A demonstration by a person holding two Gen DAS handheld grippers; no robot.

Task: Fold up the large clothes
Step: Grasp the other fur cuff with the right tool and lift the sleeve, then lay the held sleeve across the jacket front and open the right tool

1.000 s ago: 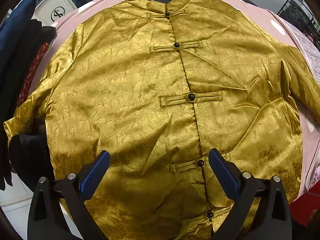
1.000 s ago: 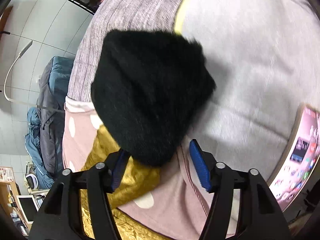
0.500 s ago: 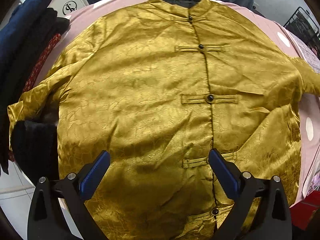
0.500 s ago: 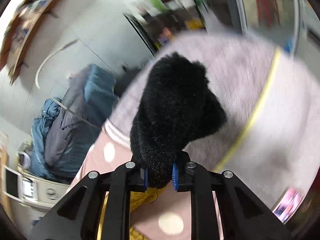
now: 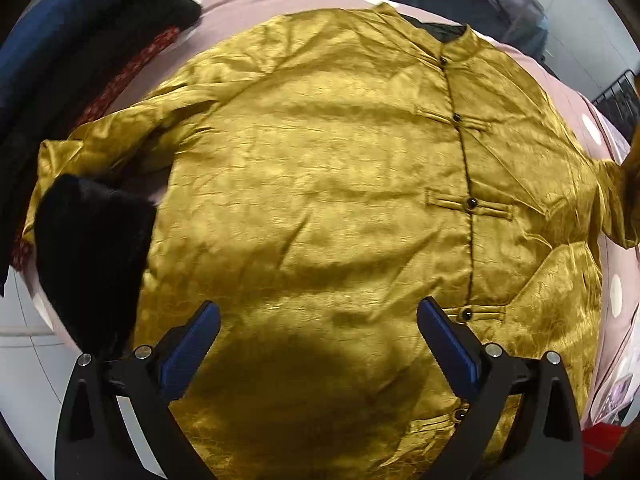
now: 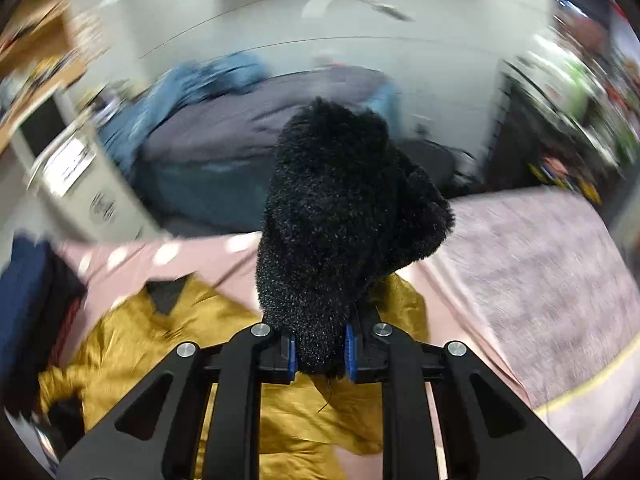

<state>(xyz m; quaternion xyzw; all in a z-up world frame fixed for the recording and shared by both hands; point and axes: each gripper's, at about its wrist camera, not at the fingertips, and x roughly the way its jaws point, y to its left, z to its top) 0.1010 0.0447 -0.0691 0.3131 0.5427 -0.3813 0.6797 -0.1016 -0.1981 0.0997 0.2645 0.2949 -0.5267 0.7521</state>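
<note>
A gold satin jacket (image 5: 320,208) with black knot buttons lies face up on a pink dotted sheet (image 5: 240,8). Its left sleeve ends in a black furry cuff (image 5: 88,256) at the left edge. My left gripper (image 5: 318,344) is open and hovers above the jacket's lower front. In the right wrist view my right gripper (image 6: 318,350) is shut on the other black furry cuff (image 6: 340,208) and holds it lifted, with gold sleeve fabric (image 6: 304,432) hanging below it.
Dark blue, black and red clothes (image 5: 80,52) are piled at the left of the bed. A blue-grey bundle of bedding (image 6: 224,136) lies beyond the bed's far side. A mauve blanket (image 6: 540,264) covers the right part of the bed.
My right gripper closed on the furry cuff and lifted it, swinging toward the jacket. My left gripper stayed open and shifted left across the jacket's front.
</note>
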